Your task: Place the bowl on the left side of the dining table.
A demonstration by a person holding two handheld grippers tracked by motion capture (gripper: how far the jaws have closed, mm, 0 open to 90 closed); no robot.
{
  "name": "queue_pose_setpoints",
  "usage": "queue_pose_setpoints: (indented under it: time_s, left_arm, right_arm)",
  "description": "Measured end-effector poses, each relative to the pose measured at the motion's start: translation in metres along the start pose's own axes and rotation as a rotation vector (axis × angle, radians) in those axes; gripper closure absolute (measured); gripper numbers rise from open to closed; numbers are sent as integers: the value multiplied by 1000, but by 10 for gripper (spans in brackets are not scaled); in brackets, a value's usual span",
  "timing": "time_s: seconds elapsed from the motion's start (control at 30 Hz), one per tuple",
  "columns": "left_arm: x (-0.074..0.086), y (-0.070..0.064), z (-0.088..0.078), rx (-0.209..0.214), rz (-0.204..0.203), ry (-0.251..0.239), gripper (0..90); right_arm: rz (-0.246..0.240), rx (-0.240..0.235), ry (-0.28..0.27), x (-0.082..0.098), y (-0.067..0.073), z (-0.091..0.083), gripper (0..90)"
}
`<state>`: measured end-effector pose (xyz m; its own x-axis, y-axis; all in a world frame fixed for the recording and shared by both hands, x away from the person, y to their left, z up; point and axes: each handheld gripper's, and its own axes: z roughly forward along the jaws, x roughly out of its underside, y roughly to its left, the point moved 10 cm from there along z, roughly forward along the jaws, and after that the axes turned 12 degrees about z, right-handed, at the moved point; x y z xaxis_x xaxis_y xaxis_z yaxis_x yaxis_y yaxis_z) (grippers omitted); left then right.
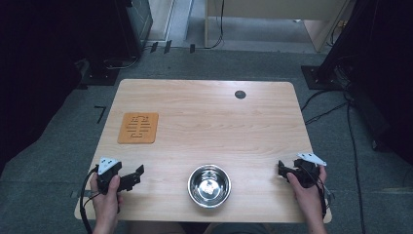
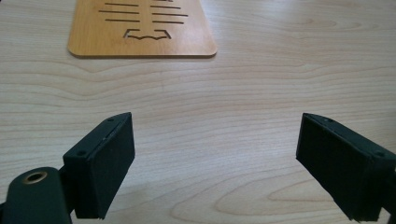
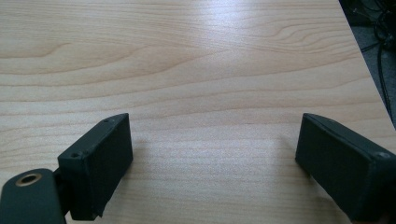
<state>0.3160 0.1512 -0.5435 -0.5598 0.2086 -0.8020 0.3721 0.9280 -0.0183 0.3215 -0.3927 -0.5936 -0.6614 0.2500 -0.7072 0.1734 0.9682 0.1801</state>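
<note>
The high view looks forward and down from above my side of the table [image 1: 204, 105], far enough off to take in the whole top and the floor around it. My left gripper [image 1: 132, 176] carries a camera set low and close to the wood, facing along its spread jaws; ahead of them lies the near edge of the orange mat [image 2: 140, 32], which the high view shares [image 1: 139, 127]. The camera on my right gripper [image 1: 282, 170] sits equally low and close, facing along its jaws across bare wood, with the table's edge off to its right.
</note>
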Motion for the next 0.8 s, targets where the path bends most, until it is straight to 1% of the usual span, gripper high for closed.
queue_pose_setpoints:
  time_s: [0.1,0.13,0.2,0.23,0.47,0.8]
  left_arm:
    - [-1,-5,0,9,6,1,117]
    - [-1,-7,1,13,3,-1,117]
    - [-4,-12,0,39,-12,-11,117]
    - [-4,-13,0,42,-11,-12,117]
    - [-9,-24,-1,57,-1,-20,117]
    - [-11,-36,1,73,17,-21,117]
  right_arm:
    - [-1,0,0,0,0,0,104]
    - [0,0,0,0,0,0,104]
    - [-1,0,-1,0,0,0,104]
    - [-1,0,0,0,0,0,104]
    - [-1,0,0,0,0,0,104]
    - [-1,0,-1,0,0,0,104]
